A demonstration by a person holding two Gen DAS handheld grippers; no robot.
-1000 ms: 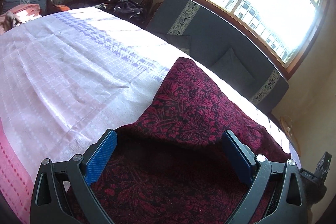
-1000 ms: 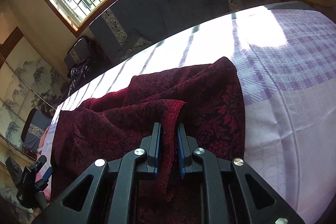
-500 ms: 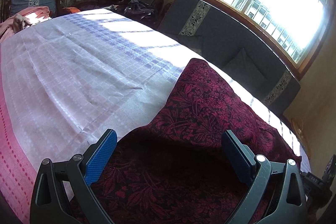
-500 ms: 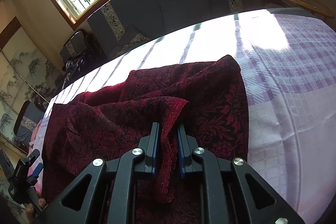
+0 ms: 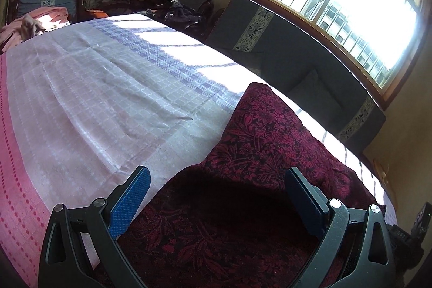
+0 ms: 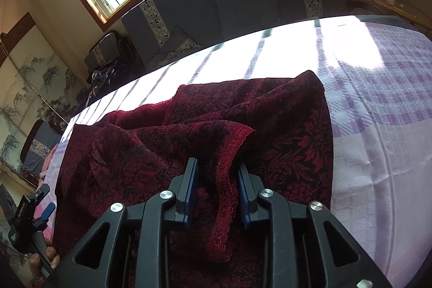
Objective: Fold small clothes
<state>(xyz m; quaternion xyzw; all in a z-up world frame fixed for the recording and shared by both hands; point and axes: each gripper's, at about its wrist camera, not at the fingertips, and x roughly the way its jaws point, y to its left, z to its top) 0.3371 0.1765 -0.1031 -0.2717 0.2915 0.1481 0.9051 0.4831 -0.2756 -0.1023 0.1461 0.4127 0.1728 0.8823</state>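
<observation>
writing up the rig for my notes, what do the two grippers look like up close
Both match: the left gripper and right gripper have black angular plastic frames with triangular cut-outs, round silver pivot screws and flat rectangular fingers faced with bright blue dimpled pads. No cables or sleeves show. The left gripper's black handle carries small white lettering, too small to read.

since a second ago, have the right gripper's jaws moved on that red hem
Yes. The right gripper had its jaws pinched on the hem of the dark red garment; they are opening now, with gaps either side of the hem lying between them.
</observation>
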